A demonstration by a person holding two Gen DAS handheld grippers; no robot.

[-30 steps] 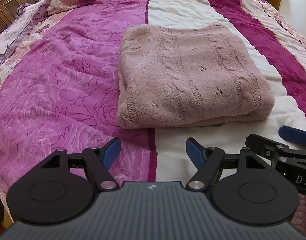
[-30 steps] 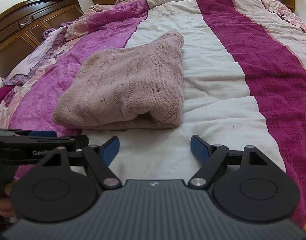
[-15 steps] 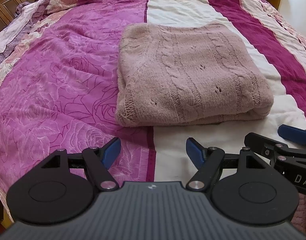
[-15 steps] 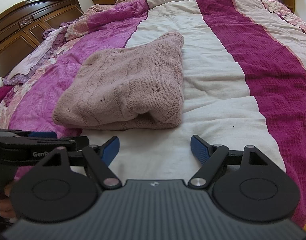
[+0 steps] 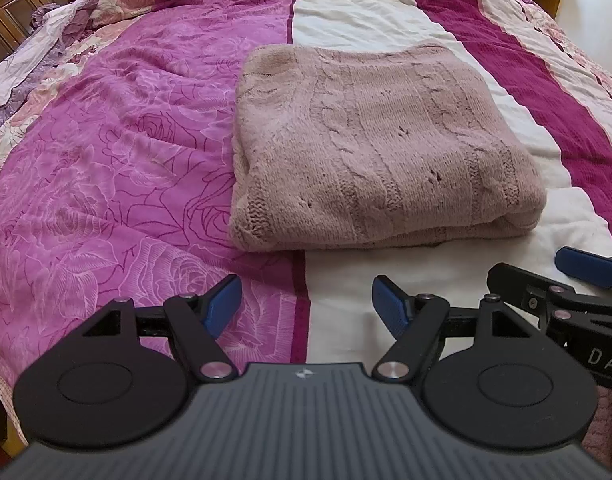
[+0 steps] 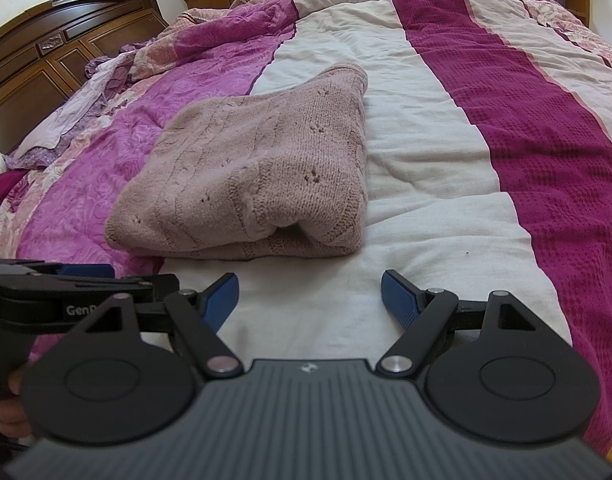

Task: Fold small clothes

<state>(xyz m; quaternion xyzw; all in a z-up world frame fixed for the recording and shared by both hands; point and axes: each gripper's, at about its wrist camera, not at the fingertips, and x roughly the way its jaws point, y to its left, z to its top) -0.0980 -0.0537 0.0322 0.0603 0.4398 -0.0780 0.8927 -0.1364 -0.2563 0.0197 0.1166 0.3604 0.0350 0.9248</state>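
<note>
A wide bed fills both views, covered by a quilted bedspread (image 5: 118, 168) in broad lengthwise bands of rose-printed magenta, plain cream and deep crimson, with a dark carved wooden headboard (image 6: 66, 36) off to the left in the right wrist view. On it lies the task's thing, a dusty-pink cable-knit sweater (image 5: 377, 148), folded into a thick, roughly square bundle that straddles the seam between the magenta and cream bands. Its layers are stacked with the looped fold edge facing the grippers, so the open pocket of the fold shows in the right wrist view (image 6: 262, 184); that looks like a finished fold left flat to keep its shape.

The left gripper (image 5: 306, 306) hangs over the bedspread just short of the sweater's near edge, its blue-padded jaws spread apart with nothing between them. The right gripper (image 6: 309, 300) sits beside it over the cream band, jaws likewise apart and empty. Both tilt down toward the bed, side by side and clear of the knit, which reads as a hands-off pause. Judging by the tidy bundle, this garment seems done.
</note>
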